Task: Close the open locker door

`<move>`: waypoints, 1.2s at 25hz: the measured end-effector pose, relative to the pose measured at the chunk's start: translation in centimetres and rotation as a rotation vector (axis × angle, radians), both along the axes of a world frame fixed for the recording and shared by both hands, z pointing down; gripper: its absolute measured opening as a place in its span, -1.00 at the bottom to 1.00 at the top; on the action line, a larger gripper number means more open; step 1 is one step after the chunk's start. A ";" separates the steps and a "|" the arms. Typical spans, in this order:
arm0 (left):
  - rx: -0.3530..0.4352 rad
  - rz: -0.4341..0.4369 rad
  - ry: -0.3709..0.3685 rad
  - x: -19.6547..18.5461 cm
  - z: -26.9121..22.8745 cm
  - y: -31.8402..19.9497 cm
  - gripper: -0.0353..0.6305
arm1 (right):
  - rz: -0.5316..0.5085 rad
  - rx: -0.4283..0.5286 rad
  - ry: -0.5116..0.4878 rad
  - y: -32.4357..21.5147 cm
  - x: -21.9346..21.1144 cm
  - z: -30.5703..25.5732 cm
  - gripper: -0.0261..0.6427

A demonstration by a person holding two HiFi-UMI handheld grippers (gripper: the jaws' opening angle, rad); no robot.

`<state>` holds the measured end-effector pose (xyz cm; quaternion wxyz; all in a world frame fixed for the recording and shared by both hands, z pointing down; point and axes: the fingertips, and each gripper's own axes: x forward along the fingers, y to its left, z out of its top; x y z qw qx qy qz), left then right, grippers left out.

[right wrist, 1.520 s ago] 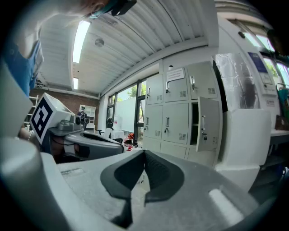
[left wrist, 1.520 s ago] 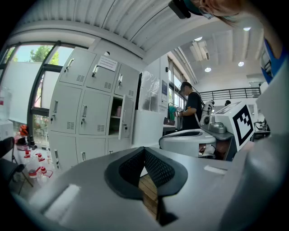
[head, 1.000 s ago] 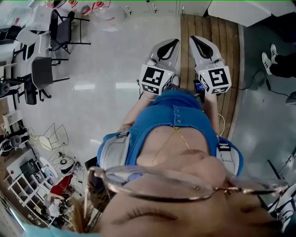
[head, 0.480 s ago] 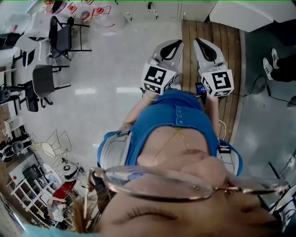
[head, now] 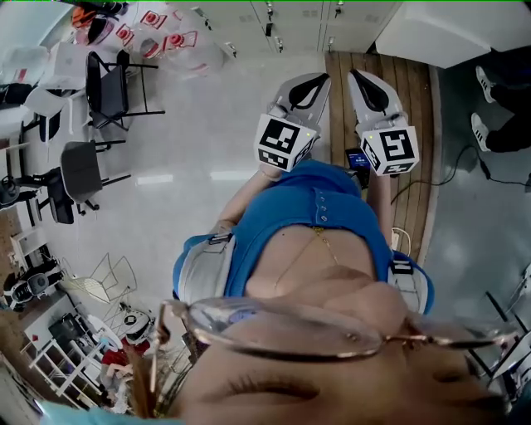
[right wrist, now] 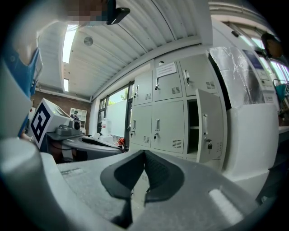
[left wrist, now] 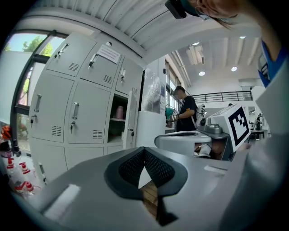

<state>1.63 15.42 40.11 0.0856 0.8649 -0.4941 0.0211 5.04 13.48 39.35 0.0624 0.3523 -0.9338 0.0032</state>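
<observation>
With left tool and right tool clenched empty, the open locker door, probably light stiff sheet metal, should swing from a push near its handle.

Whole floor scene slides back beneath both tongs. Lockers ahead of left tongs and right tongs show more door front, closer to tips. White cabinet ahead-right of right tongs looms larger. Black chairs far left of left tongs drift rearward. Wire rack behind-left falls further back.
</observation>
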 end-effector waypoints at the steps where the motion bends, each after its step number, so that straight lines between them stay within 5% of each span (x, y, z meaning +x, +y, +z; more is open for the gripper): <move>1: 0.002 0.005 0.001 -0.4 0.0 -0.6 -0.89 | 0.004 0.001 -0.002 -0.6 -0.4 0.0 -0.92; 12: -0.002 0.018 -0.012 -5.6 0.4 -4.5 -0.91 | 0.040 0.011 -0.020 -4.4 -5.3 0.1 -0.92; 30: -0.021 0.046 0.020 -6.6 0.7 -10.8 -0.92 | 0.063 -0.001 0.002 -10.8 -6.6 -0.1 -0.92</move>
